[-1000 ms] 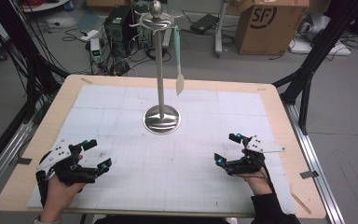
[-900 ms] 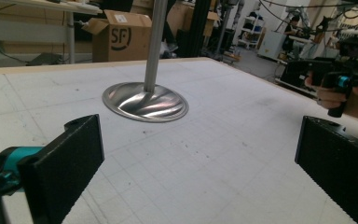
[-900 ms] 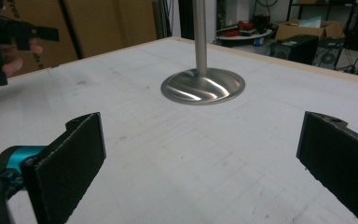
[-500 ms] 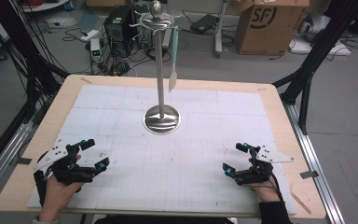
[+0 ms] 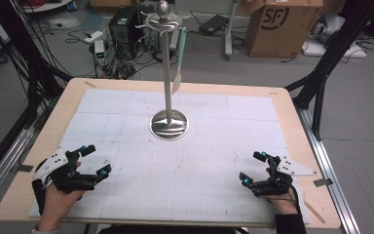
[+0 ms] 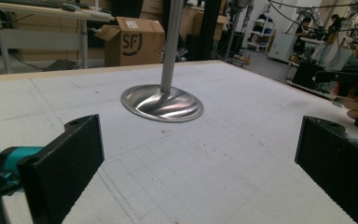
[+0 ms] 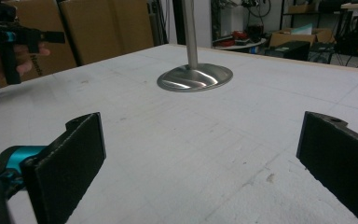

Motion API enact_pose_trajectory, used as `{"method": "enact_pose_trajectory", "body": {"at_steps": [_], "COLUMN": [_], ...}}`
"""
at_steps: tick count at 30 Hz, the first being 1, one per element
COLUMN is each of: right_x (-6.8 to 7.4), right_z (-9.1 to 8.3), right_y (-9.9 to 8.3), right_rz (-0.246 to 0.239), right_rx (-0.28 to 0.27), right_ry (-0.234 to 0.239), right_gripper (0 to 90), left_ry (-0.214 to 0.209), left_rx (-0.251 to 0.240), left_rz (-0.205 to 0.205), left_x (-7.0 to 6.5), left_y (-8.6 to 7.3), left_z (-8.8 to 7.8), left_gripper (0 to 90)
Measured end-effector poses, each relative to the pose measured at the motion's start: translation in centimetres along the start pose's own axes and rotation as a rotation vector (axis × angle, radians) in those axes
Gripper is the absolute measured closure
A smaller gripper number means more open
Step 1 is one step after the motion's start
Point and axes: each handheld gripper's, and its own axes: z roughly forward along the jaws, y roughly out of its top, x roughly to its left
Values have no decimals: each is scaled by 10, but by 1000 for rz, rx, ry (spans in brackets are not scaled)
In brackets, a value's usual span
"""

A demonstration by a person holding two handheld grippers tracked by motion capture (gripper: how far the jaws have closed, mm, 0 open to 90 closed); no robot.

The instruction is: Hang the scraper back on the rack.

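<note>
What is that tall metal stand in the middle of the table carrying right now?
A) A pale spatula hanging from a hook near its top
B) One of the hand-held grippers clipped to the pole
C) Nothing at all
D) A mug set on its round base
A: in the high view a pale spatula hangs from the top of the metal stand, while both grippers, left and right, sit open near the table's front edge.
</note>
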Motion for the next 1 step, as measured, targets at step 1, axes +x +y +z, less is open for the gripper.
{"method": "enact_pose_trajectory", "body": {"at_steps": [1], "right_x": [0], "right_z": [0], "right_y": [0], "right_rz": [0], "right_rx": [-1], "right_ry": [1], "right_gripper": [1], "left_ry": [5], "left_rx": [7], "left_rz": [1], "left_x": [0], "left_y": [0], "left_z": [0], "left_gripper": [17]}}
